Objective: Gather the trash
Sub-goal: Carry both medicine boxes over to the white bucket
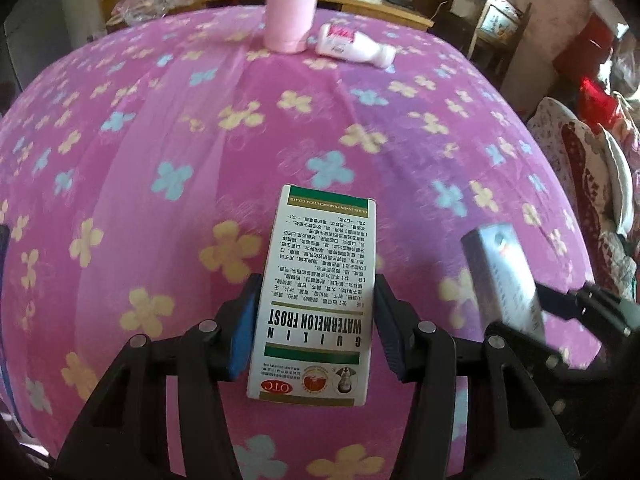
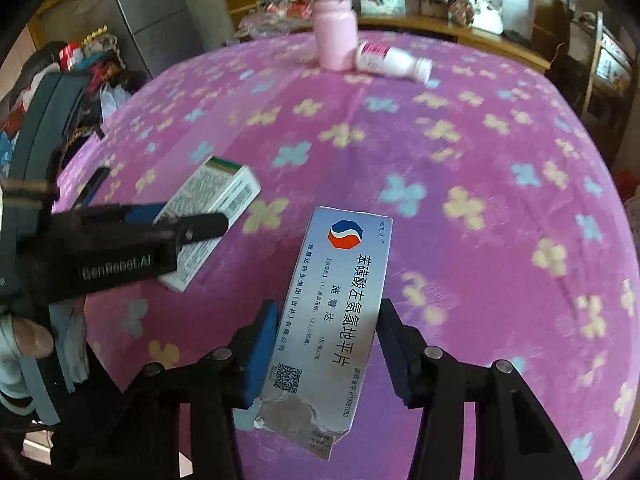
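My left gripper (image 1: 316, 280) is shut on a white and green medicine box (image 1: 324, 232), its blue pads pressing both long sides. My right gripper (image 2: 329, 307) is shut on a silver medicine box (image 2: 344, 256) with a torn near end. Both boxes are held above a pink flowered cloth (image 1: 160, 120). The silver box (image 1: 504, 276) shows at the right of the left wrist view. In the right wrist view the white box (image 2: 216, 196) sits at the left. At the far edge a pink bottle (image 1: 292, 16) stands upright, with a small white bottle (image 1: 352, 46) lying beside it.
A wooden shelf (image 1: 380, 4) piled with clutter runs behind the covered surface. A wooden chair frame (image 1: 492, 28) and heaped fabrics (image 1: 580, 168) stand to the right. A grey cabinet (image 2: 160, 12) and hanging clothes are at the left. A person's thumb (image 2: 32, 336) shows at the left edge.
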`<state>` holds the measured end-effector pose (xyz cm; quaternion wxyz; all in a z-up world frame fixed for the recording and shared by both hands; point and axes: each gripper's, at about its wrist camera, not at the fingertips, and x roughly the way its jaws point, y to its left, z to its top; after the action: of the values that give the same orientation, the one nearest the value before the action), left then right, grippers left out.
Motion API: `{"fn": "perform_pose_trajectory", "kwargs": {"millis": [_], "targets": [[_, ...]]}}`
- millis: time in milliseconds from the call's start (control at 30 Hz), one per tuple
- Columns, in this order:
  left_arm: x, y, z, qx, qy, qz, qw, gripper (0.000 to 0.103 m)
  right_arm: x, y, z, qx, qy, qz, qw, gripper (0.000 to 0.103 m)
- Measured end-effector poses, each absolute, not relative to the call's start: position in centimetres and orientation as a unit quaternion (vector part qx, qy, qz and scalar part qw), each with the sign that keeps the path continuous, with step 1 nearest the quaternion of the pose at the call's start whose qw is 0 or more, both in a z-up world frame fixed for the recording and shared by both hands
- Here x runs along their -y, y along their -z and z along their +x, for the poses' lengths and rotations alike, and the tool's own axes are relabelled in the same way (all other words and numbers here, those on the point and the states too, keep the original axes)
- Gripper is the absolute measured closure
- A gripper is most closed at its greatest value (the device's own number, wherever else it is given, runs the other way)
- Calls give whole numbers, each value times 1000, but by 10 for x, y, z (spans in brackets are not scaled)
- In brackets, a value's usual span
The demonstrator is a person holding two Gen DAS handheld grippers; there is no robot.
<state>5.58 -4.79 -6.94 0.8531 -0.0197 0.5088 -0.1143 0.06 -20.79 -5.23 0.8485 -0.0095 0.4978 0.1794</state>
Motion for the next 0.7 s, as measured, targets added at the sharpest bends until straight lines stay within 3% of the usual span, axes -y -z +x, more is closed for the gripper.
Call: {"fn": "perform_pose_trajectory", "kwargs": {"millis": [700], "targets": [[197, 33, 44, -473, 211, 30, 855, 52, 353, 9, -17, -457, -74, 32, 886, 55]]}}
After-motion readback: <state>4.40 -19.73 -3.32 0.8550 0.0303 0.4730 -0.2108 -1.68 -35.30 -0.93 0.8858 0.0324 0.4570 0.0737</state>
